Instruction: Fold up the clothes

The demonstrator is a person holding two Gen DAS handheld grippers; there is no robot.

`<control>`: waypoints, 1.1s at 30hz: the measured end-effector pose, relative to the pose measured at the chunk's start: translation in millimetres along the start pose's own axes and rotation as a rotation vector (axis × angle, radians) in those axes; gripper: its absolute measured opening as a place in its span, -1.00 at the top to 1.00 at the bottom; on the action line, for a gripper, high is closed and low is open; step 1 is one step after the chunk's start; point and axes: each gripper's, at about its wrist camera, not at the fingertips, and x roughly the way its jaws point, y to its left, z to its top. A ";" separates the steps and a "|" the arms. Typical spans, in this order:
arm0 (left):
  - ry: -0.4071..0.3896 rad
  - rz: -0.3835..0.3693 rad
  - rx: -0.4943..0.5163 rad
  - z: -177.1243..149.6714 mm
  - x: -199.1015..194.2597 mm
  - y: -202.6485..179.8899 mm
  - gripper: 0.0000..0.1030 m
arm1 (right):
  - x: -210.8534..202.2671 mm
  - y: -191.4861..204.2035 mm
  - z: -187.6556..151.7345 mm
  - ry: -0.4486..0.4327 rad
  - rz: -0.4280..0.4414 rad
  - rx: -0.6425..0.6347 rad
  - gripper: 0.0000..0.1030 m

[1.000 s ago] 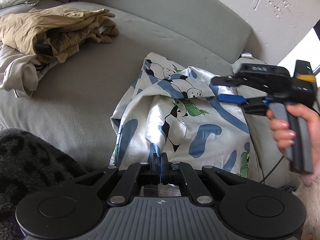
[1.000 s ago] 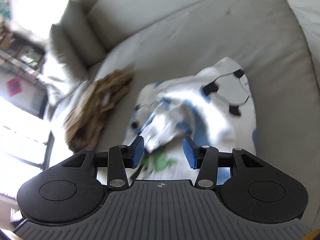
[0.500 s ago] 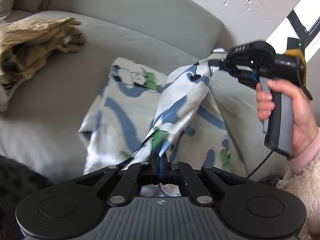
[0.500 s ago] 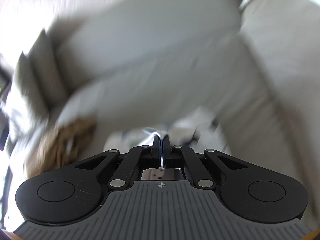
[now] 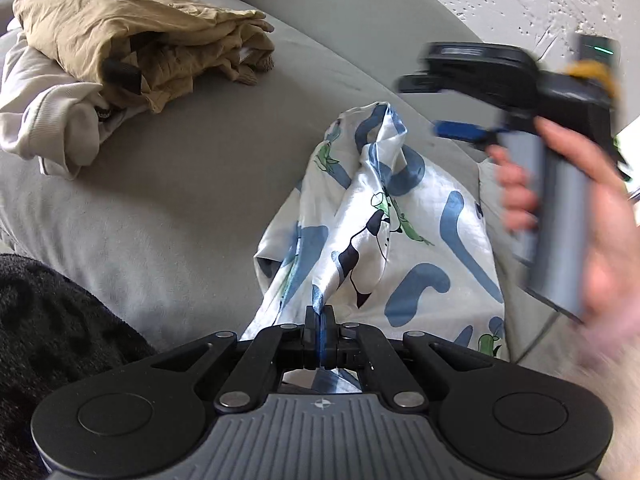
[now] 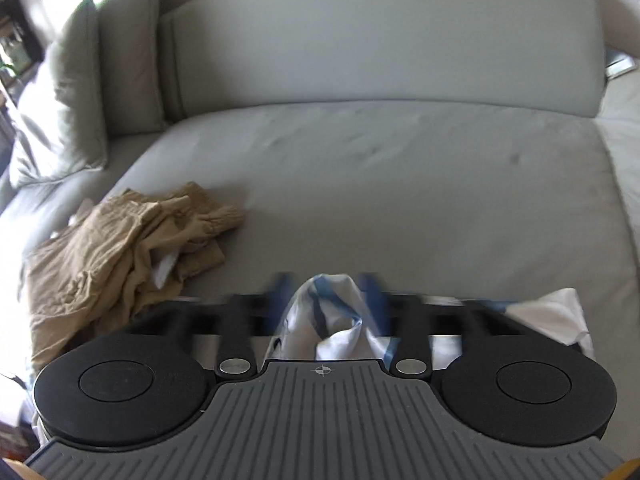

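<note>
Nearest: left gripper (image 5: 319,322) pinched tight on an edge of the panda-print garment (image 5: 400,232), crumpled on the grey sofa (image 5: 180,200) seat. Right gripper (image 6: 328,300), jaws opening, blurred, a fabric peak standing between them, not squeezed. Farther along the sofa: tan clothes (image 5: 132,36) over a cream garment (image 5: 48,120).

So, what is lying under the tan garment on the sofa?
Under the tan garment a white garment pokes out at its near side, on the grey sofa. How far the white one extends beneath is covered, so anything else there cannot be seen.
</note>
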 end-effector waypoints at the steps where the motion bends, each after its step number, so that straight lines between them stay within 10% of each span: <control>1: -0.003 0.003 0.002 -0.2 -0.9 0.0 1.00 | -11.0 0.5 -3.6 -0.029 0.003 -0.002 -0.35; 16: -0.082 0.141 0.041 -10.1 -11.0 -10.4 1.00 | -186.1 -151.1 -126.8 0.046 0.061 0.388 -0.45; 20: -0.074 0.215 0.023 -12.7 -11.8 -7.7 0.98 | -191.0 -173.7 -158.9 0.083 0.004 0.427 -0.45; 26: -0.062 0.329 0.222 -24.7 -35.9 -32.7 0.32 | -174.9 -175.9 -180.1 0.189 0.060 0.408 -0.45; 30: -0.095 0.384 0.372 -35.0 -57.4 -51.9 0.29 | -174.6 -170.5 -192.8 0.281 0.066 0.338 -0.46; 33: -0.130 0.289 0.397 -34.0 -60.6 -59.6 0.43 | -178.8 -176.6 -209.9 0.314 0.061 0.343 -0.49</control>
